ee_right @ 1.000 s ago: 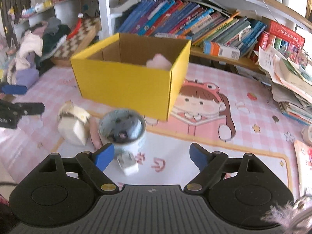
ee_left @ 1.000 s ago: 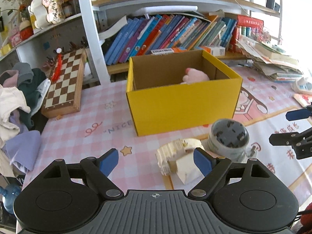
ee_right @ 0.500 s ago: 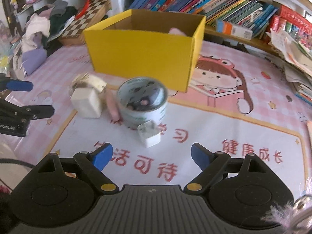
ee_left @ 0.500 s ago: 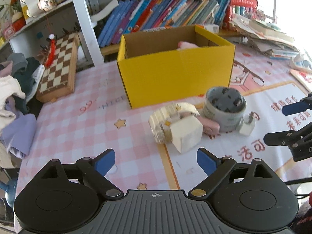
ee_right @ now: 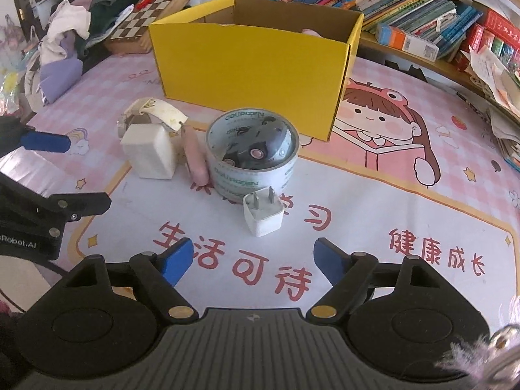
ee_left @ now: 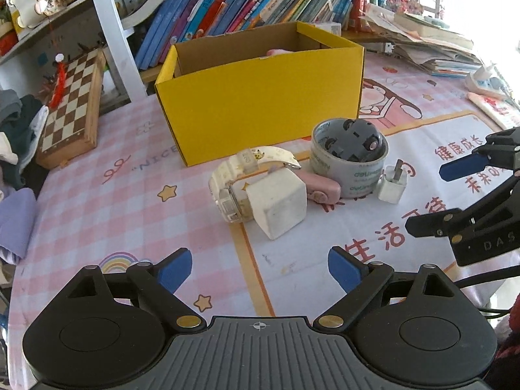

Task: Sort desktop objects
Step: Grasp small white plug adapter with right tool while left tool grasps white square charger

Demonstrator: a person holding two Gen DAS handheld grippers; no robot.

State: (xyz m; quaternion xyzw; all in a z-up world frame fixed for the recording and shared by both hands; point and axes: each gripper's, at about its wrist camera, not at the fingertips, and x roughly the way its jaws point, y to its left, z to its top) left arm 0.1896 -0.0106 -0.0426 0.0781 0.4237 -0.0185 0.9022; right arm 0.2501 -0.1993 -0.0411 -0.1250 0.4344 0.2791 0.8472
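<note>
Both jaws wide open, empty, white plug (ee_right: 263, 216) just ahead of right gripper (ee_right: 252, 261)

Chessboard (ee_left: 73, 107) leaning below shelved books (ee_left: 247, 3), clothes pile (ee_right: 74, 29) alongside.

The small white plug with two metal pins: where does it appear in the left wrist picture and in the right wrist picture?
Left wrist view: the white plug lies right of centre, just right of the tape roll.
Right wrist view: the plug lies near the centre, just in front of the tape roll, ahead of the open right gripper.
Shared landmark: the yellow box behind the tape roll.
</note>
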